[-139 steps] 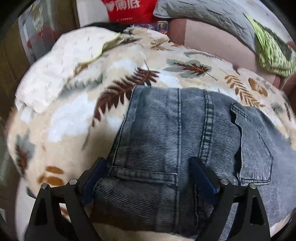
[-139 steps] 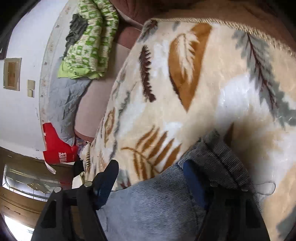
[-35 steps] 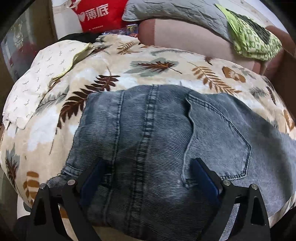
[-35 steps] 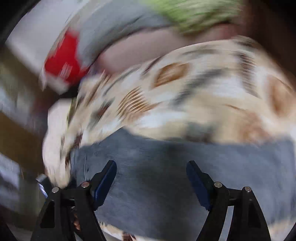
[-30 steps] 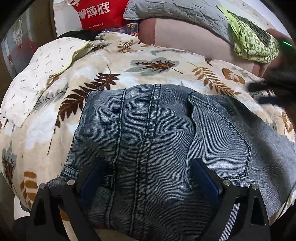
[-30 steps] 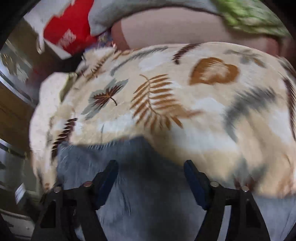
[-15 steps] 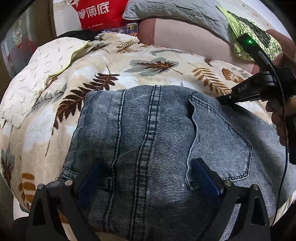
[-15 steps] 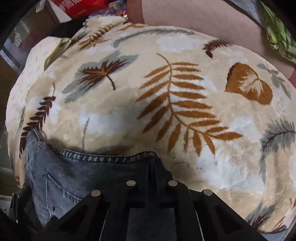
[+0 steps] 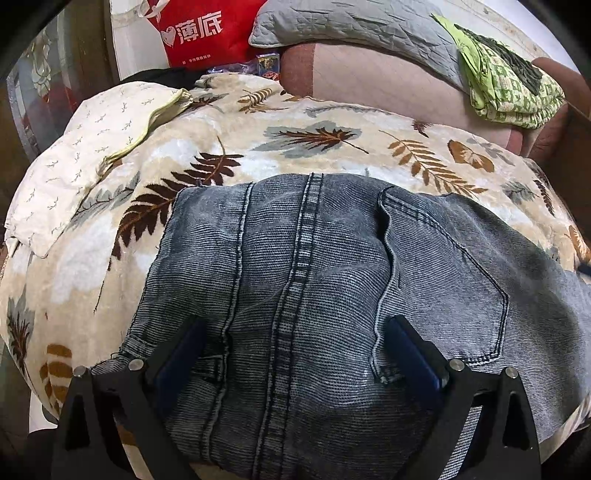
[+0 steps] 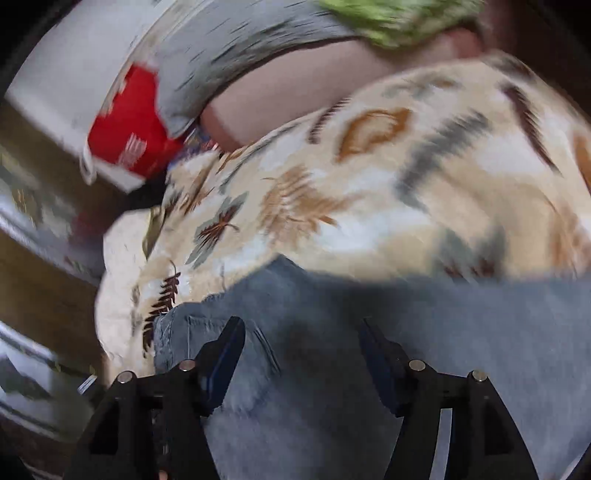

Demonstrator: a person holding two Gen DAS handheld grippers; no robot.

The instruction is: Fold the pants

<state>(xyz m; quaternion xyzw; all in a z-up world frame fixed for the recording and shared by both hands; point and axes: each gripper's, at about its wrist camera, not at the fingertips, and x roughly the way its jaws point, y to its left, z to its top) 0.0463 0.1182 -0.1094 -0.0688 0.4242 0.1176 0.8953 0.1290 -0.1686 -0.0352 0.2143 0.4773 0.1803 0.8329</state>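
Observation:
Grey-blue jeans (image 9: 314,277) lie folded on a leaf-patterned blanket (image 9: 258,147), back side up, with the centre seam and a back pocket (image 9: 443,288) showing. My left gripper (image 9: 295,350) hovers open over the near end of the jeans, its blue-padded fingers spread to either side of the seam and pinching nothing. The right wrist view is blurred by motion. There my right gripper (image 10: 299,350) is over the jeans (image 10: 406,350) with its jaws opening; the denim lies under them, not clamped.
A white sprigged pillowcase (image 9: 85,147) lies at the blanket's left. Behind stand a red bag (image 9: 199,33), a grey quilted pillow (image 9: 351,26) on a pinkish cushion (image 9: 369,77), and a folded green patterned cloth (image 9: 506,88). The blanket drops off at the near edge.
The right gripper, shut at the jeans' far edge half a second ago, has let go, spread its jaws and swung away, leaving the left wrist view. The left gripper has stayed put.

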